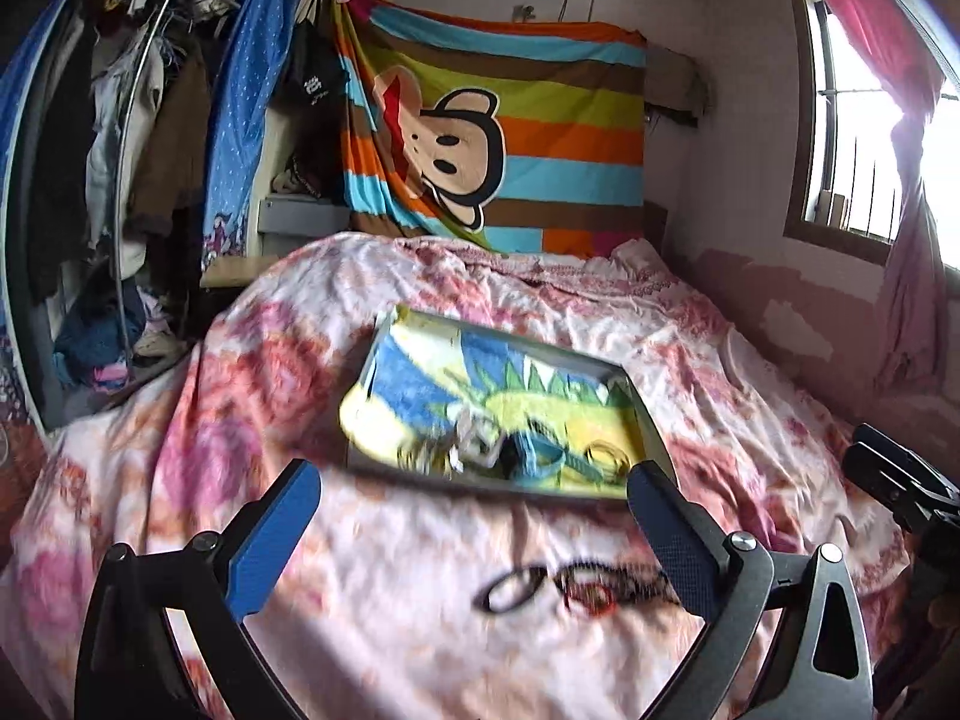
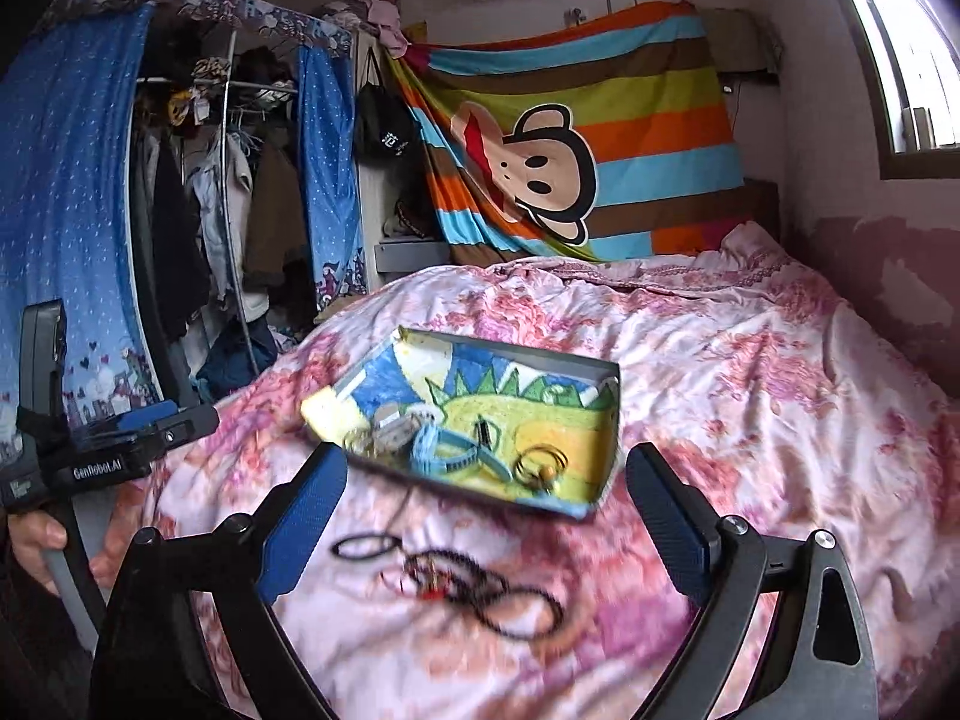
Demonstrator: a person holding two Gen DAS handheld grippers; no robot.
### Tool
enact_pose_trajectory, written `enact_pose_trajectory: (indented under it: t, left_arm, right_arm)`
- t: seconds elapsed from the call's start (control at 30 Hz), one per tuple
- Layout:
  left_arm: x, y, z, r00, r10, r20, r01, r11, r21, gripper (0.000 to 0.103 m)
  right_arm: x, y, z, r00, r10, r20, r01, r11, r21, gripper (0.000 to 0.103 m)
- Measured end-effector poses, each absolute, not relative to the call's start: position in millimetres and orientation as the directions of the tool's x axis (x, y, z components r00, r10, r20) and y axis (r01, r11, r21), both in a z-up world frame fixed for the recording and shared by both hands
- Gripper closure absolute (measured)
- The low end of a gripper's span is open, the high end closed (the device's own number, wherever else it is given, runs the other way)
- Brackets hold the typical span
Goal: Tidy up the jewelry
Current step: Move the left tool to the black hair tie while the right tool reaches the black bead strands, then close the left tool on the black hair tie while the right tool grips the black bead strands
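Note:
A shallow grey box (image 1: 651, 420) (image 2: 612, 414) lined with a blue, yellow and green cloth lies on the bed. It holds a blue band (image 2: 447, 450), gold rings (image 2: 540, 465) and pale pieces (image 2: 390, 426). A dark bead necklace with red bits (image 1: 582, 591) (image 2: 456, 588) lies loose on the quilt in front of the box. My left gripper (image 1: 474, 480) is open and empty, above the quilt just short of the box. My right gripper (image 2: 486, 480) is open and empty, over the necklace. The left gripper also shows in the right wrist view (image 2: 120, 432).
The pink floral quilt (image 1: 360, 540) (image 2: 750, 390) covers the bed. A clothes rack with blue curtains (image 2: 72, 210) stands to the left. A striped monkey blanket (image 1: 510, 144) hangs at the head. A window (image 1: 852, 120) is on the right wall.

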State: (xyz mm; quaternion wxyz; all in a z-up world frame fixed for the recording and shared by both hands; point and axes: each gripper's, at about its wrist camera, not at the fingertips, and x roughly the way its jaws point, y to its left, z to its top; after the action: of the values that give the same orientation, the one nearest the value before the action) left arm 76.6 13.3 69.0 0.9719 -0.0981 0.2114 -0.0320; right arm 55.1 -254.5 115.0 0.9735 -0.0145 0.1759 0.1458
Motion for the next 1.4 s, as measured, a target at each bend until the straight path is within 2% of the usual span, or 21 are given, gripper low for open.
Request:
enact_pose_trajectory:
  t: [0.23, 0.6, 0.77, 0.93, 1.2, 1.4]
  left_arm:
    - [49, 5, 44, 0.872, -0.133, -0.471, 0.07, 0.986, -0.149, 0.0]
    - [47, -24, 4, 0.79, -0.127, -0.599, 0.138, 0.99, -0.028, 0.0]
    - [66, -24, -6, 0.744, -0.137, -0.655, 0.153, 0.988, -0.033, 0.0]
    - [95, -27, -14, 0.694, -0.15, -0.704, 0.205, 0.979, -0.006, 0.0]
    - [138, -34, -26, 0.654, -0.142, -0.743, 0.27, 0.961, 0.054, 0.0]
    - [163, -44, -41, 0.606, -0.174, -0.776, 0.35, 0.935, 0.064, 0.014]
  right_arm:
    - [25, -270, 79, 0.862, 0.272, -0.428, -0.29, 0.957, 0.023, 0.011]
    - [44, -271, 17, 0.769, 0.237, -0.594, -0.27, 0.962, 0.034, 0.012]
    - [69, -268, -1, 0.702, 0.237, -0.671, -0.282, 0.959, 0.045, 0.012]
    - [91, -267, -5, 0.666, 0.264, -0.698, -0.315, 0.947, 0.057, 0.012]
    - [135, -244, -9, 0.591, 0.292, -0.752, -0.447, 0.894, -0.004, 0.012]
    - [161, -231, -13, 0.581, 0.265, -0.77, -0.478, 0.876, -0.059, 0.012]
